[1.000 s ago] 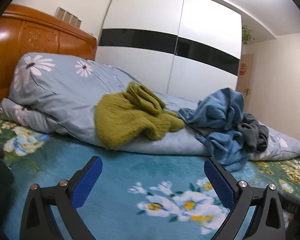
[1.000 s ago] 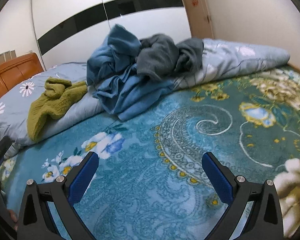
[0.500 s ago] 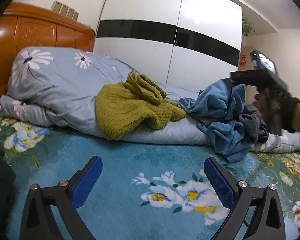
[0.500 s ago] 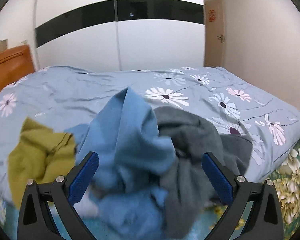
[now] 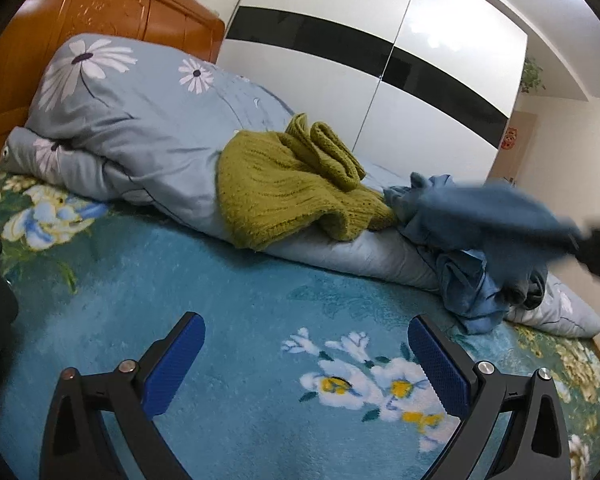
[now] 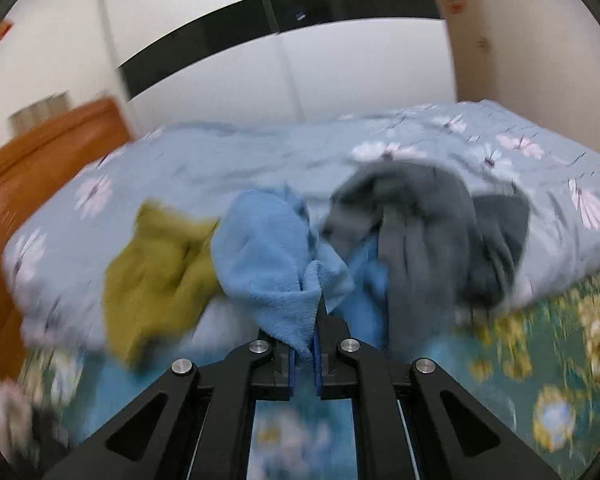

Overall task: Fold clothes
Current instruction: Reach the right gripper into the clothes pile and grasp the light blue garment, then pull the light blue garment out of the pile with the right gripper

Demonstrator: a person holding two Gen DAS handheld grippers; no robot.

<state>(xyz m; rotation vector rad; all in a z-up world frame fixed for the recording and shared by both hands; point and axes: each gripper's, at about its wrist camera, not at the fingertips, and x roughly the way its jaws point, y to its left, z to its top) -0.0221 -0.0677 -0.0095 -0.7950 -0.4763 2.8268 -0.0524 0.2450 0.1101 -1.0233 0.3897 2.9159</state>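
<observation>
pinching a fold of the light blue fleece garment [image 6: 276, 264] at lower centre of its own view, the right gripper [image 6: 305, 344] has its jaws pressed nearly together on the cloth. the left gripper [image 5: 306, 364] stands wide and empty over the floral teal bedspread [image 5: 236, 312] at the bottom of its view. the green knit sweater [image 5: 284, 188] lies mid-frame on the rolled duvet [image 5: 140, 128], the grey garment [image 6: 432, 232] just right of the blue one.

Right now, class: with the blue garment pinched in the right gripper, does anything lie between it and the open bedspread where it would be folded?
Nothing visible lies between them. The right gripper is shut on the blue garment; the floral bedspread in front is bare. A grey garment tangles against it, though.
</observation>
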